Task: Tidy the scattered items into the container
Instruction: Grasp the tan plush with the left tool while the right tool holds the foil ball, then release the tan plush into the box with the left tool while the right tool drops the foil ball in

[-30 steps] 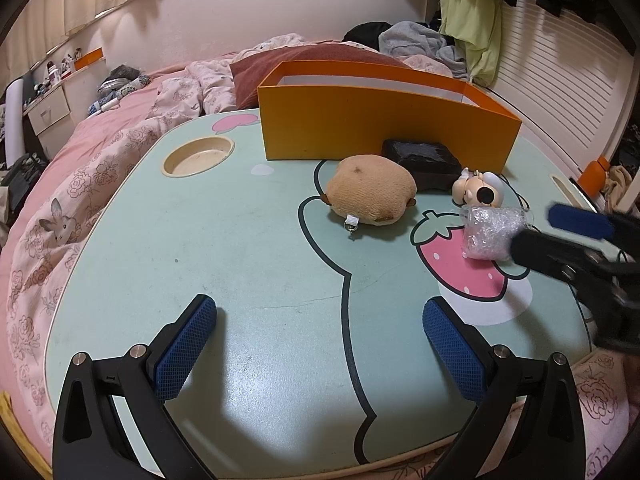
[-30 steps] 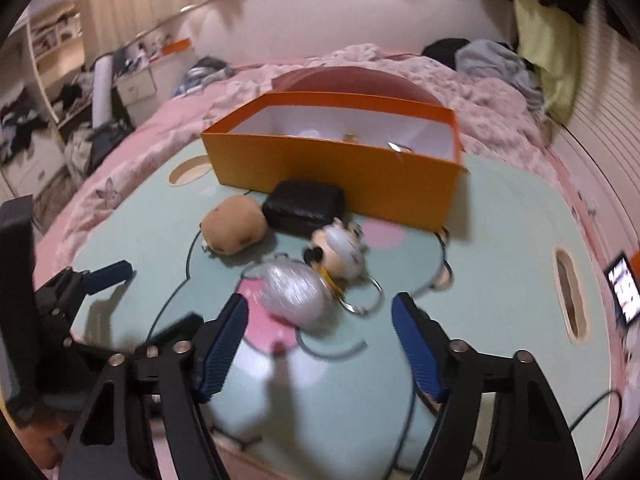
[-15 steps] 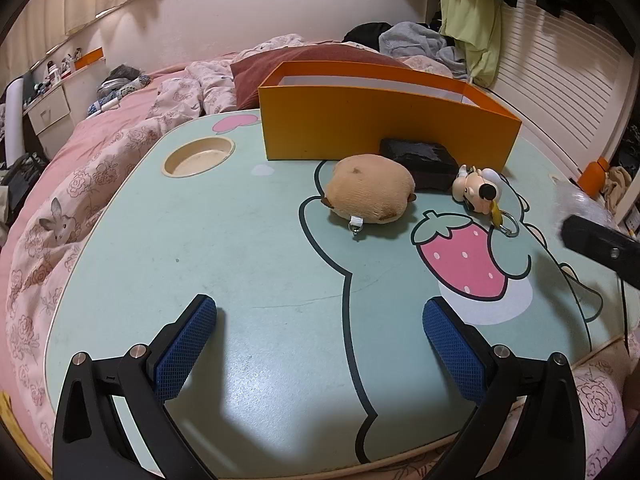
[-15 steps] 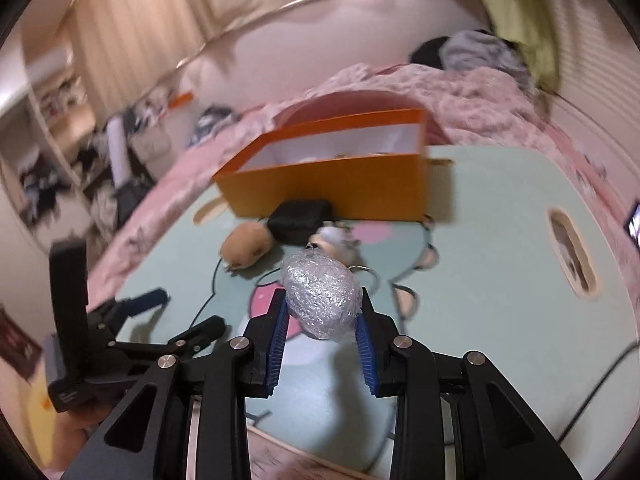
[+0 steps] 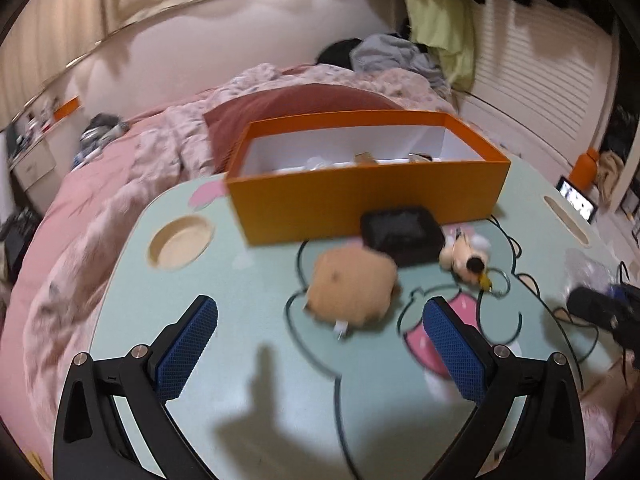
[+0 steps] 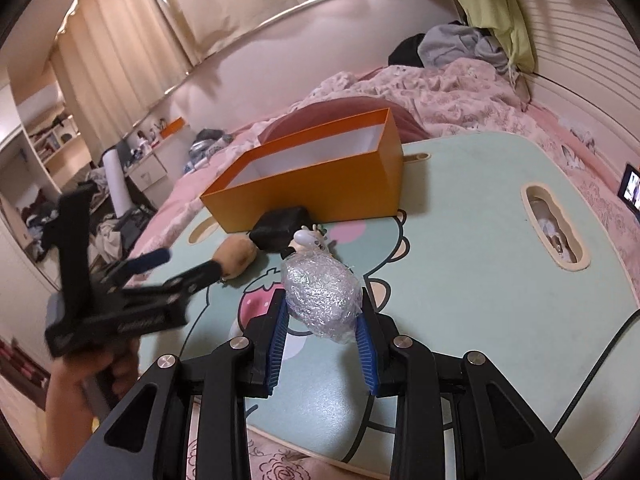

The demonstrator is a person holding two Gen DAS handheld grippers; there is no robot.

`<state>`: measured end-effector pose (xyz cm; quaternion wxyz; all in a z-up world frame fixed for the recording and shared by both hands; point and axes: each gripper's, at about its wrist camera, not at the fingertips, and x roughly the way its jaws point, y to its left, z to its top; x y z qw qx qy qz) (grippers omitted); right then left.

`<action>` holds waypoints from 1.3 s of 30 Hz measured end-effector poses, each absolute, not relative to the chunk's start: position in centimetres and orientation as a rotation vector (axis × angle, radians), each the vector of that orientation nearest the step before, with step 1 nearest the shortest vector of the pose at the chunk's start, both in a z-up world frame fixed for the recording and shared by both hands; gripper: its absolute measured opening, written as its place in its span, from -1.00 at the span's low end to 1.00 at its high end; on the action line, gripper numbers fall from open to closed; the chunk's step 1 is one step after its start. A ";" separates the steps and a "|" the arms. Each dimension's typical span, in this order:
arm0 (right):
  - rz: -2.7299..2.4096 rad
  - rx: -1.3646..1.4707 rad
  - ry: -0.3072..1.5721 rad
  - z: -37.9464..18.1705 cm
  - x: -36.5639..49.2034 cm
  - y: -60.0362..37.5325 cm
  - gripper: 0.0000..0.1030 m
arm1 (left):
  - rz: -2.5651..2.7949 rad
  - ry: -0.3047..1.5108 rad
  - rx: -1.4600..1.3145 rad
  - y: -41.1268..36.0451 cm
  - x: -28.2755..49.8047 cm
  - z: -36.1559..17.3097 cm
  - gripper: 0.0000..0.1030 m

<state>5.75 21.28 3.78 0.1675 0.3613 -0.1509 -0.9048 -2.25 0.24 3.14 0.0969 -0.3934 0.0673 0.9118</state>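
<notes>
My right gripper [image 6: 322,296] is shut on a bubble-wrapped bundle [image 6: 320,296] and holds it above the green cartoon table [image 6: 460,240]. The orange box [image 6: 320,184] stands open at the table's far side, with small items inside [image 5: 360,158]. In front of the box lie a black case [image 5: 400,232], a brown plush [image 5: 352,288] and a white toy keychain [image 5: 464,256]. My left gripper [image 5: 318,312] is open and empty, hovering just short of the plush. A hand [image 6: 92,364] carries it at the left of the right wrist view.
A round cup recess [image 5: 180,242] sits at the table's left, and a slot [image 6: 554,232] at its right. A lit phone [image 5: 578,200] and a dark cable [image 6: 600,368] lie to the right. The pink quilted bed [image 5: 100,220] surrounds the table.
My right gripper closed on the bundle and lifted it off the strawberry print. My left gripper moved forward and up toward the plush, so the box interior now shows.
</notes>
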 end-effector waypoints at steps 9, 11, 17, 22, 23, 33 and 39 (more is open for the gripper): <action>-2.578 1.015 -0.447 3.7 5.8 21.5 -0.40 | 2.575 0.210 -1.271 1.0 -4.5 1.3 -0.03; -2.583 1.023 -0.433 3.7 5.8 21.4 -0.40 | 2.585 0.156 -1.235 0.4 -3.2 2.0 -0.03; -2.602 1.029 -0.363 3.9 6.0 20.5 -0.40 | 2.613 0.071 -1.144 -0.6 1.4 3.3 -0.03; -2.603 1.039 -0.337 3.8 6.0 20.2 -0.40 | 2.579 0.053 -1.174 -0.6 3.0 2.3 -0.03; -2.603 1.041 -0.331 3.8 6.0 20.1 -0.40 | 2.575 0.054 -1.177 -0.5 3.1 2.2 -0.03; -2.523 1.113 -0.245 4.1 3.1 18.3 -0.39 | 2.567 -0.037 -1.129 -0.8 1.0 4.4 -0.03; -2.590 1.020 -0.128 7.3 0.2 16.9 -0.39 | 2.597 -0.018 -1.095 -0.9 -2.8 7.3 -0.03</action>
